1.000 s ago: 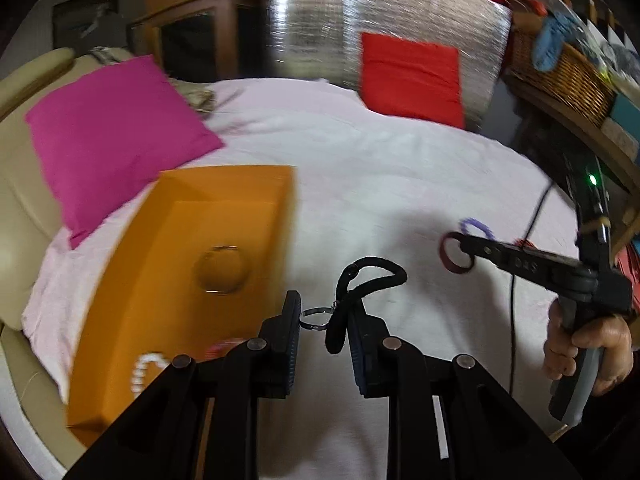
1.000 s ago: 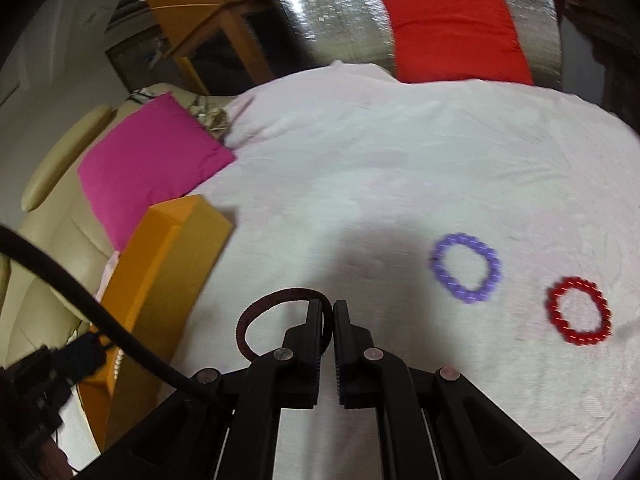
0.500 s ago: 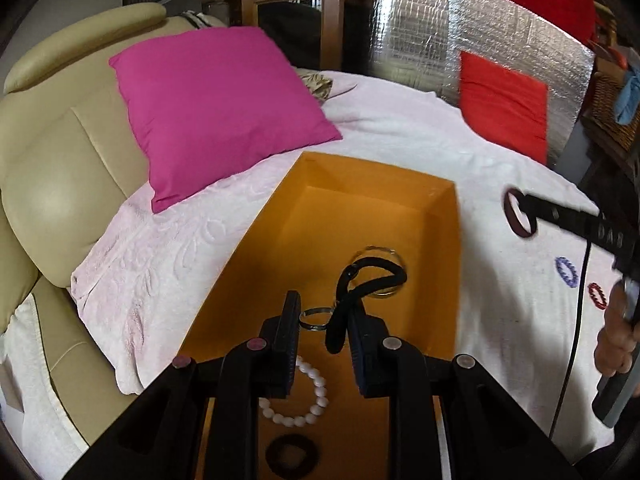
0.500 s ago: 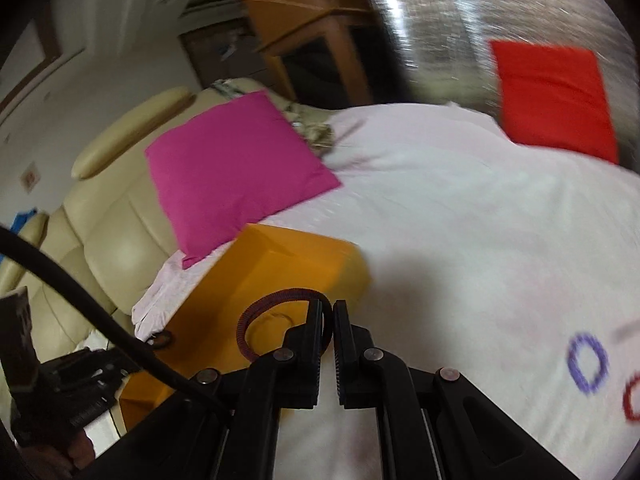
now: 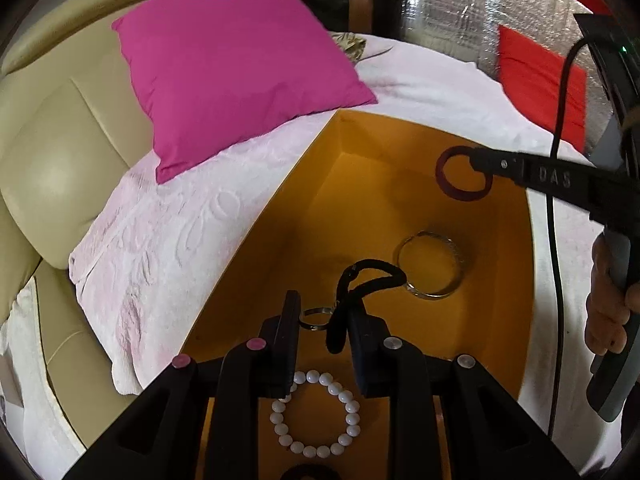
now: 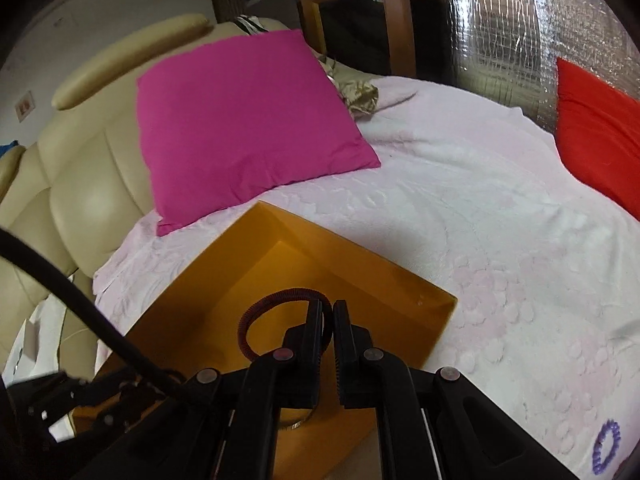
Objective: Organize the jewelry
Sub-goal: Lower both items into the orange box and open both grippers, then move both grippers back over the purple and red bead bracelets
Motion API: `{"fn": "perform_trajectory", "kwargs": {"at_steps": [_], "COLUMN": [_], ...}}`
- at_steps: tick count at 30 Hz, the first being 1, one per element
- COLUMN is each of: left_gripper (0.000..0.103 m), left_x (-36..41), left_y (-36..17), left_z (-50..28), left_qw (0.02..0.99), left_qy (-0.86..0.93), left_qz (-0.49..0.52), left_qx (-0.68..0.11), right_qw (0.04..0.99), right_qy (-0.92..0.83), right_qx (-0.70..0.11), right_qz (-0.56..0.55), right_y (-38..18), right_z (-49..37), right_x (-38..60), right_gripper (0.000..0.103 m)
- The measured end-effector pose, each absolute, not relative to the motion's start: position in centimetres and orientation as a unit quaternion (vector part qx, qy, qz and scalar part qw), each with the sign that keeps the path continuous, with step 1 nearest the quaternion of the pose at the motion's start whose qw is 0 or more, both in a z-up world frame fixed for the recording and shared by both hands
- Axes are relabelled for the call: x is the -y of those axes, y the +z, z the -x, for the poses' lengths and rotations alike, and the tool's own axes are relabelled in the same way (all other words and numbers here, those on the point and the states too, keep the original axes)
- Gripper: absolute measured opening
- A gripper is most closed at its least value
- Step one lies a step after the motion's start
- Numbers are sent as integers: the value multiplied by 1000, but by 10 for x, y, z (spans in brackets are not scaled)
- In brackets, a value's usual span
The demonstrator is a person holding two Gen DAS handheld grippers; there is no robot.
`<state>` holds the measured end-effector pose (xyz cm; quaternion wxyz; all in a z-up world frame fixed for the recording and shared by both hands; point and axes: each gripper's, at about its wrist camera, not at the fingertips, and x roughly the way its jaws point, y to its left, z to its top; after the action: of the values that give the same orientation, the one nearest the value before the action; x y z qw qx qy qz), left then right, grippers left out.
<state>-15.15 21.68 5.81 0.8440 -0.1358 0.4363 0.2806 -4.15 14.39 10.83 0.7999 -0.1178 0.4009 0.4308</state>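
The left gripper (image 5: 324,328) hangs over the near end of the orange box (image 5: 304,184), its jaws a narrow way apart and pinching a black cord loop (image 5: 374,276) with a small metal ring (image 5: 316,314) on it, both held clear of the box floor. Beneath the fingers, on that floor, lies a white bead bracelet (image 5: 316,416), and at the bottom edge of the left wrist view a dark ring-shaped piece shows only in part. Further in, a silver bangle (image 5: 432,266) rests on the floor. Beyond it the right gripper (image 6: 328,320), held in a hand (image 5: 608,312), reaches over the far right part of the box with its jaws almost fully together, clamped on a dark red band (image 5: 462,174) that hangs above the interior. The box sits on a pale pink blanket (image 6: 460,208). Out on the blanket to the right lies a purple bead bracelet (image 6: 606,446). A magenta cushion (image 5: 236,72) leans at the far left against a cream sofa (image 5: 52,128), and a red cushion (image 6: 596,128) stands at the far right before a silver quilted panel (image 6: 500,28).
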Motion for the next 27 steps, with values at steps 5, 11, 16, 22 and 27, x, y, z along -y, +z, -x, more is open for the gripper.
{"fn": "perform_trajectory", "kwargs": {"at_steps": [5, 11, 16, 22, 27], "left_gripper": [51, 53, 57, 61, 63], "left_x": [-213, -202, -183, -148, -115], "left_y": [64, 83, 92, 103, 109], "left_z": [152, 163, 166, 161, 155], "left_qw": [844, 855, 866, 879, 885], "left_qy": [292, 297, 279, 244, 222], "left_qz": [120, 108, 110, 104, 93], "left_qx": [-434, -412, -401, -397, -399], "right_qw": [802, 802, 816, 840, 861], "right_qy": [426, 434, 414, 366, 308], "right_qx": [-413, -409, -394, -391, -395], "right_qz": [72, -33, -82, -88, -87], "right_y": [111, 127, 138, 140, 141], "right_z": [26, 11, 11, 13, 20], "right_x": [-136, -92, -32, 39, 105], "right_gripper": [19, 33, 33, 33, 33]}}
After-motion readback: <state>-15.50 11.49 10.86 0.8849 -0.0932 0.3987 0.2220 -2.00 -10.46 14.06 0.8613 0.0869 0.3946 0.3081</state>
